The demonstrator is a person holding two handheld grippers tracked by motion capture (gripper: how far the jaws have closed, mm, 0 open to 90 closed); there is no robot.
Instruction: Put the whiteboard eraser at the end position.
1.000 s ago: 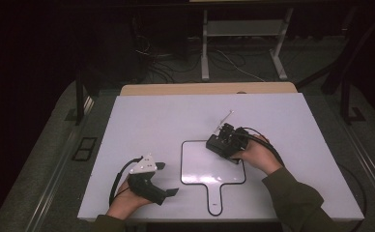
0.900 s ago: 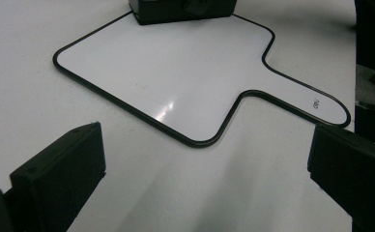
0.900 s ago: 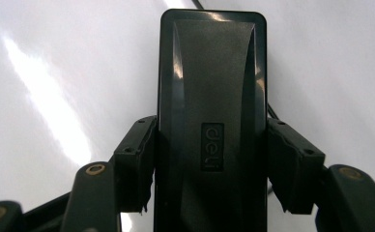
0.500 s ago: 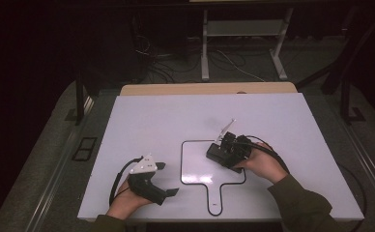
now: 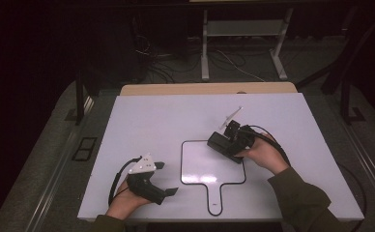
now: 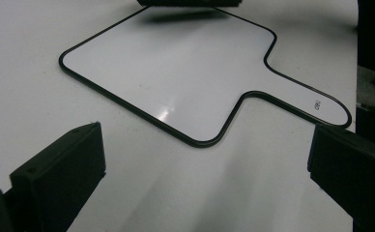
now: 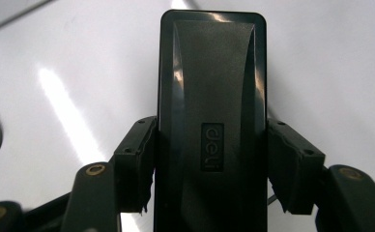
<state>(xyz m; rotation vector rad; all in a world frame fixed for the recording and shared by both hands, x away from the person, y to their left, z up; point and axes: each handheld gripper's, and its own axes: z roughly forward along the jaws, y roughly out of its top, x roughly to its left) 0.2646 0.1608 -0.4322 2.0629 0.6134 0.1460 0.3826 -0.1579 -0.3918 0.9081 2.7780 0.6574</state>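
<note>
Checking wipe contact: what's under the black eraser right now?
The eraser, clamped in the right gripper, sits over the upper right corner of the handled whiteboard. The board's surface around it looks clean; the patch directly beneath, and whether the eraser touches it, is covered.

Black rectangular eraser, glossy, branded "deli", gripped at both long sides, held over upper right corner of small white handled whiteboard lying flat, black-rimmed, handle toward table's near edge.
</note>
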